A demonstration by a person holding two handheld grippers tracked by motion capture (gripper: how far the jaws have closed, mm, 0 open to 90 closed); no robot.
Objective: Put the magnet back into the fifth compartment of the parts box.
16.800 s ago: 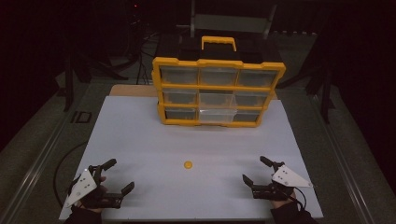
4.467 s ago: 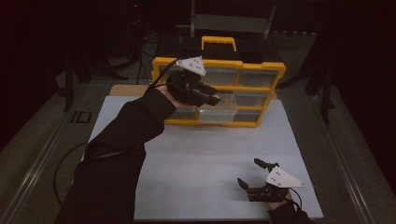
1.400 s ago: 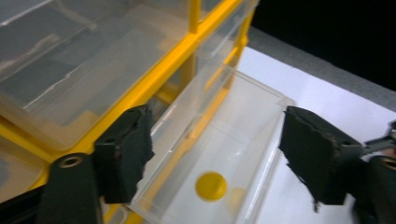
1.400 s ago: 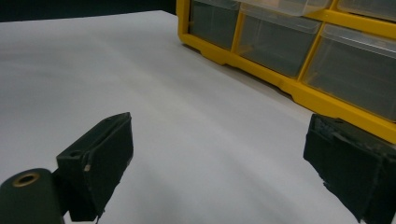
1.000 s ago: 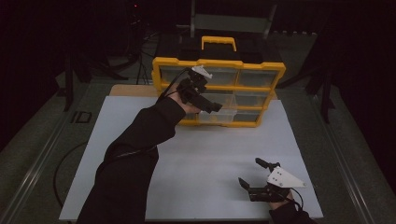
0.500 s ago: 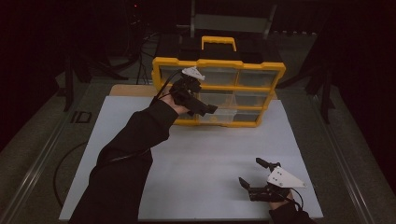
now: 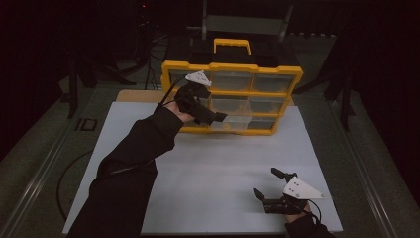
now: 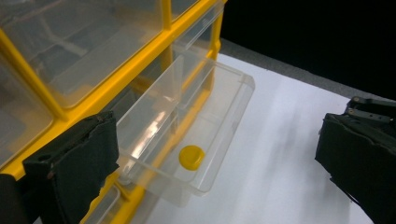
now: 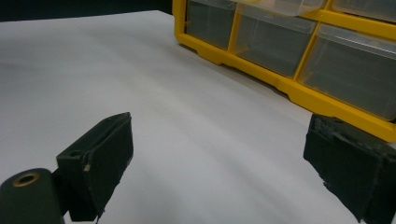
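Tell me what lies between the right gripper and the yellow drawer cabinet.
Only bare white table separates the right gripper from the yellow drawer cabinet, per the high view.

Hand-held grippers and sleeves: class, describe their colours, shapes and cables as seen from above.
Each hand-held gripper, left and right, is black, with two blunt padded jaws and a pale grey three-cornered plate on top. A dark cable trails from the left one. The sleeves are black.

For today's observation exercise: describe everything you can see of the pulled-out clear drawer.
The clear drawer looks like see-through plastic, shallow and rectangular with rounded corners and a lip at the front. It is pulled partway out of the yellow organiser, over the white table. A small round yellow disc lies flat inside. The left gripper hovers above, open, touching nothing.
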